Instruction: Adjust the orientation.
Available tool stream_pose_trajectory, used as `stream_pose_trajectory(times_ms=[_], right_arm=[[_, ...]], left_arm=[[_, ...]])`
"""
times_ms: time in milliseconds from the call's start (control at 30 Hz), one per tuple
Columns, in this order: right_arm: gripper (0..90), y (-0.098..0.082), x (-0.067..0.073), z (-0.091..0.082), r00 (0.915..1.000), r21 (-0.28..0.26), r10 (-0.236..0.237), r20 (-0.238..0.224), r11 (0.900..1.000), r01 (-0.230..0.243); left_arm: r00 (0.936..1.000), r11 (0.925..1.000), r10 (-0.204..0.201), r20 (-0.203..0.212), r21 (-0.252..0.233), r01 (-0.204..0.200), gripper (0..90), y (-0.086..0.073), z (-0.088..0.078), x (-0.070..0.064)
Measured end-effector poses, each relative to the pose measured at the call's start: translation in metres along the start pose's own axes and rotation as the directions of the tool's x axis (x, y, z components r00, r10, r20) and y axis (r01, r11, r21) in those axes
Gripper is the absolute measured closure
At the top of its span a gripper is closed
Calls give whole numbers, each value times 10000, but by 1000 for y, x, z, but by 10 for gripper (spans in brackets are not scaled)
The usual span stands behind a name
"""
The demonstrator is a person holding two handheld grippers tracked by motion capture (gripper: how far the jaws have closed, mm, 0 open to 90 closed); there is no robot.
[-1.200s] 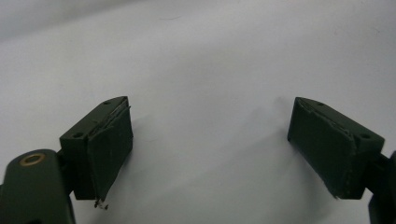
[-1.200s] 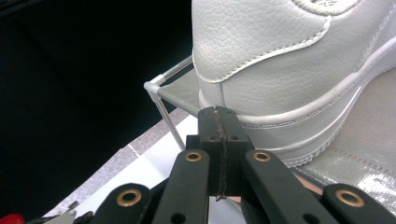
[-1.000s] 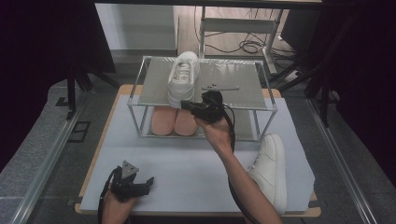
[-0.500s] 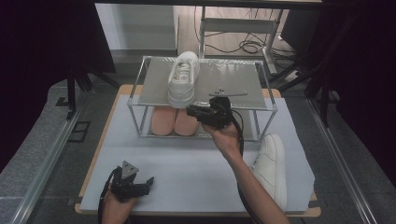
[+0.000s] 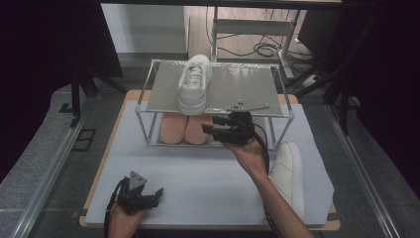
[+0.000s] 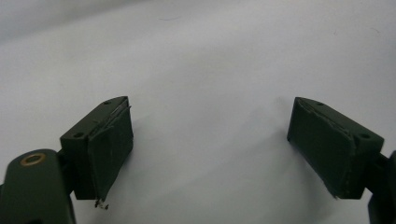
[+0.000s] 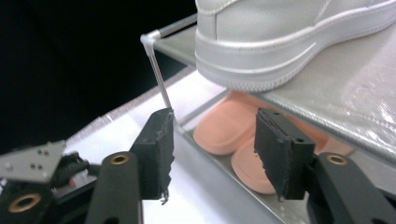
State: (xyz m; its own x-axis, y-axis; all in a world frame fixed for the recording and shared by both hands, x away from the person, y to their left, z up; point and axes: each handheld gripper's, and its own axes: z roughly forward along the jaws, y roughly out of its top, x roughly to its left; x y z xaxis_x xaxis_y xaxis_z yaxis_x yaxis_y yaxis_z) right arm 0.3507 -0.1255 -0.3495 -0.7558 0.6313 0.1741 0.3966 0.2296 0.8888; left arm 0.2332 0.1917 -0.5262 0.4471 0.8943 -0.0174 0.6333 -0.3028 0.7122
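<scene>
Now right tool (image 5: 210, 130) off white shoe (image 5: 194, 83), jaws just opened, empty.

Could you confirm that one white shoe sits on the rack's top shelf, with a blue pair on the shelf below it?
Not quite: the pair on the lower shelf is peach-pink, not blue, as the high view shows. The white shoe does sit on the rack's top shelf.
</scene>
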Motion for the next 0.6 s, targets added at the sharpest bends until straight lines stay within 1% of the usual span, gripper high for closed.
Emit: stream_pose_trajectory(times_ms=[133, 200, 300, 333, 367, 400, 533, 600], right_arm=[[408, -6, 2, -3, 9985, 323, -531, 140, 9981, 527], [386, -10, 3, -4, 9973, 473, -716, 169, 9964, 707], [358, -17, 3, -5, 9969, 723, -774, 124, 9945, 763], [358, -17, 3, -5, 9969, 723, -774, 124, 9945, 763], [355, -20, 2, -5, 9966, 911, -825, 55, 9925, 816], [353, -22, 1, -6, 9962, 970, -874, 32, 9915, 867], [281, -30, 0, -7, 9955, 1128, -927, -198, 9891, 943], [246, -34, 0, -8, 9940, 1162, -1076, -209, 9872, 1093]], left_arm=[[10000, 10000, -1, -7, -4, 1, 143, 0, 0, 0], [10000, 10000, 0, -13, 4, 0, 143, 0, 0, 0], [10000, 10000, -6, -18, -4, 6, 143, 0, 0, 0], [10000, 10000, -6, -18, -4, 6, 143, 0, 0, 0], [10000, 10000, -9, -20, -6, 9, 143, 0, 0, 0], [10000, 10000, -10, -21, -8, 10, 143, 0, 0, 0], [10000, 10000, -12, -25, -9, 12, 143, 0, 0, 0], [10000, 10000, -8, -21, -10, 8, 143, 0, 0, 0]])
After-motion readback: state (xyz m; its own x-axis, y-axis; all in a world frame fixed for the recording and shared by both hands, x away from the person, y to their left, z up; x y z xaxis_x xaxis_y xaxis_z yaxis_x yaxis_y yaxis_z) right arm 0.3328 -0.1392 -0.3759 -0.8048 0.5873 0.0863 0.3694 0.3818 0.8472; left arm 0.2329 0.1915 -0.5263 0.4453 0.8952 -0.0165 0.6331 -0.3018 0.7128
